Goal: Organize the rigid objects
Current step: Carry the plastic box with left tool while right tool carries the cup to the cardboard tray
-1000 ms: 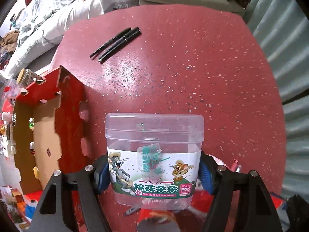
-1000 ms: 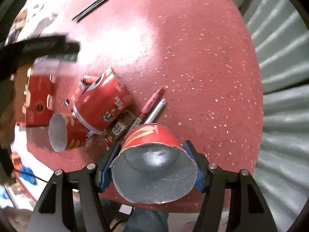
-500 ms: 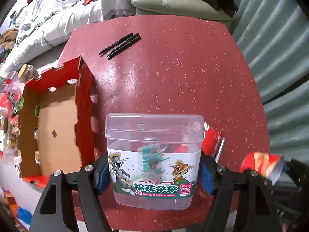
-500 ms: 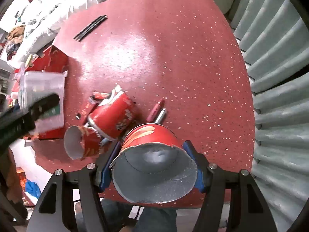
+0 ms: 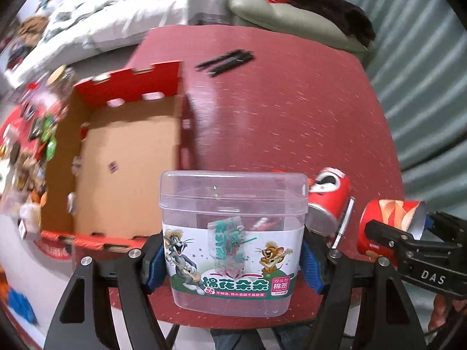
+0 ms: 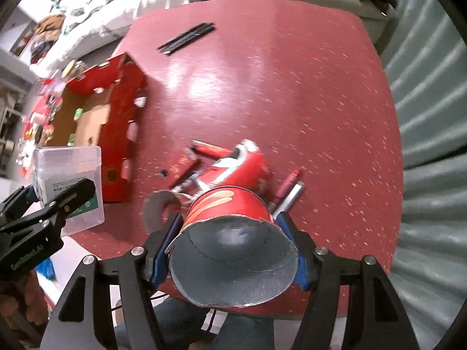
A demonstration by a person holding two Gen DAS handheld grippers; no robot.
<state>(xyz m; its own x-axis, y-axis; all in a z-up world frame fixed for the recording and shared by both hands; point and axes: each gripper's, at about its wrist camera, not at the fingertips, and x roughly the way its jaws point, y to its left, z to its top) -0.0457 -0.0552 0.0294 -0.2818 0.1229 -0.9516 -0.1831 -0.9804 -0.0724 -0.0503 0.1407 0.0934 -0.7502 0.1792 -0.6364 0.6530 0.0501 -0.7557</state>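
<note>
My left gripper (image 5: 233, 265) is shut on a clear plastic cotton-swab box (image 5: 233, 242) with a cartoon label, held above the near edge of the red table (image 5: 292, 110). The box also shows in the right wrist view (image 6: 68, 180). My right gripper (image 6: 230, 248) is shut on a cut red chip can (image 6: 230, 227), its open silver end facing the camera. That can shows at the right of the left wrist view (image 5: 391, 221). An open red cardboard box (image 5: 125, 160) with a brown inside stands at the table's left, also in the right wrist view (image 6: 116, 128).
A red drink can (image 6: 245, 166) lies on the table with a pink pen (image 6: 287, 183), a silver pen (image 6: 287, 201) and small red items (image 6: 201, 151). Several black pens (image 5: 224, 61) lie at the far side. A sofa (image 5: 292, 14) and bedding (image 5: 87, 14) are beyond.
Both grippers have drawn back and up from the table with their loads. The cardboard box now shows more fully, and the right gripper's can has come into the left view.
</note>
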